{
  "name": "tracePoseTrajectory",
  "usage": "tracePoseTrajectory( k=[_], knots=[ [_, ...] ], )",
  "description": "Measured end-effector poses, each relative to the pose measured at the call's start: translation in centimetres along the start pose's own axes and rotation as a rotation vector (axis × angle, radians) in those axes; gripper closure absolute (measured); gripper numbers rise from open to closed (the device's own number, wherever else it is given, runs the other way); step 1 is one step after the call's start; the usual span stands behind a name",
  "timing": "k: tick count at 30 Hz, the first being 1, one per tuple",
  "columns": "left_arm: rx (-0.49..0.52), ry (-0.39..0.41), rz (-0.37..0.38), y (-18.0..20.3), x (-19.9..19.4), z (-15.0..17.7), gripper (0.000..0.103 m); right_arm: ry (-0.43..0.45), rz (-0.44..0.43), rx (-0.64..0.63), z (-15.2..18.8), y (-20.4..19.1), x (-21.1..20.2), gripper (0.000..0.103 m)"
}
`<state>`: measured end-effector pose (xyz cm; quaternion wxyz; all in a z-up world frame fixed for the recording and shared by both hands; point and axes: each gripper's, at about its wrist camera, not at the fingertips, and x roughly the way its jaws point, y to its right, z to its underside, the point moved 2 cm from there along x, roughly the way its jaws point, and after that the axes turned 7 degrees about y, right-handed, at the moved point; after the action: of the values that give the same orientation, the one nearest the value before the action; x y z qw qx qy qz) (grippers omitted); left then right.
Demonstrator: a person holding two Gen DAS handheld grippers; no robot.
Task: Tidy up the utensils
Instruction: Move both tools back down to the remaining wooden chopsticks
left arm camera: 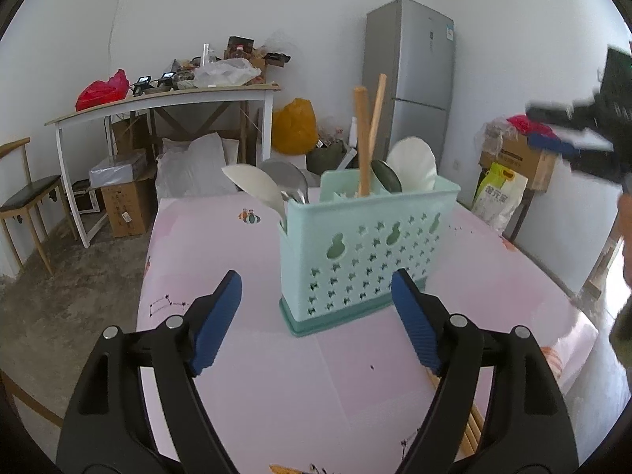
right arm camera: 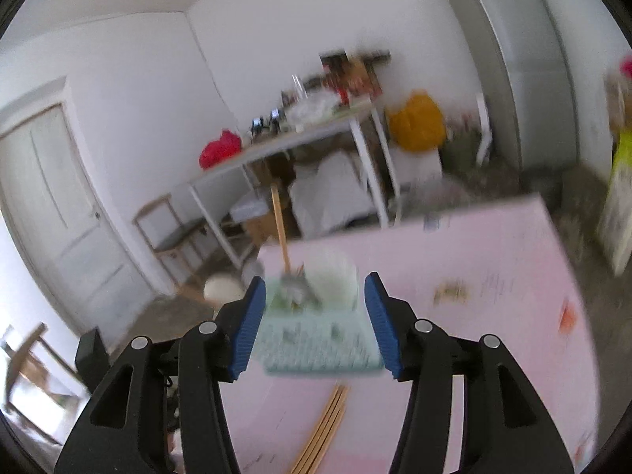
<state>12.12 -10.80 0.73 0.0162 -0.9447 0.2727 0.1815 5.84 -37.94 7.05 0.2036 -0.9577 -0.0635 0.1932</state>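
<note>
A mint-green perforated utensil holder [left arm camera: 367,252] stands on the pink table [left arm camera: 276,375]. It holds wooden handles [left arm camera: 362,138], white spoons [left arm camera: 412,164] and metal utensils. My left gripper [left arm camera: 316,320] is open and empty just in front of the holder. Wooden chopsticks [left arm camera: 472,426] lie on the table by its right finger. My right gripper [right arm camera: 314,324] is open and empty above the holder [right arm camera: 316,339], which is blurred in this view. The chopsticks [right arm camera: 322,434] lie below it. The right gripper also shows at the left wrist view's right edge [left arm camera: 568,138].
A white side table [left arm camera: 166,102] piled with clutter stands behind, with boxes and bags under it. A grey fridge [left arm camera: 410,79] is at the back right, a yellow bag [left arm camera: 294,126] beside it. A wooden chair [left arm camera: 27,197] is at the left. Cardboard boxes [left arm camera: 517,158] stand at the right.
</note>
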Motion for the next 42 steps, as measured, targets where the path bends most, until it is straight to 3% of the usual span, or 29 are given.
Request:
tracePoseTrajectory(
  k=[6, 11, 23, 30, 35, 42],
  knots=[
    [0.017, -0.131, -0.004, 1.6, 0.0, 3.0, 0.027, -0.311, 0.045, 0.093, 10.7, 1.3, 2.9, 0.053],
    [0.009, -0.249, 0.015, 3.0, 0.3, 6.1, 0.027, -0.440, 0.083, 0.144, 16.4, 1.6, 3.7, 0.070],
    [0.028, -0.267, 0.043, 5.0, 0.6, 6.7, 0.027, -0.488, 0.117, 0.030, 17.7, -0.4, 5.4, 0.092],
    [0.042, -0.258, 0.050, 5.4, 0.6, 6.3, 0.027, -0.486, 0.131, 0.016, 17.8, -0.5, 5.2, 0.095],
    [0.056, -0.257, 0.076, 6.2, 0.5, 6.3, 0.028, -0.472, 0.187, -0.031, 17.6, -0.3, 5.2, 0.095],
    [0.051, -0.295, 0.165, 7.6, 1.1, 6.7, 0.056, -0.448, 0.236, 0.023, 16.9, 2.5, 4.5, 0.097]
  ],
)
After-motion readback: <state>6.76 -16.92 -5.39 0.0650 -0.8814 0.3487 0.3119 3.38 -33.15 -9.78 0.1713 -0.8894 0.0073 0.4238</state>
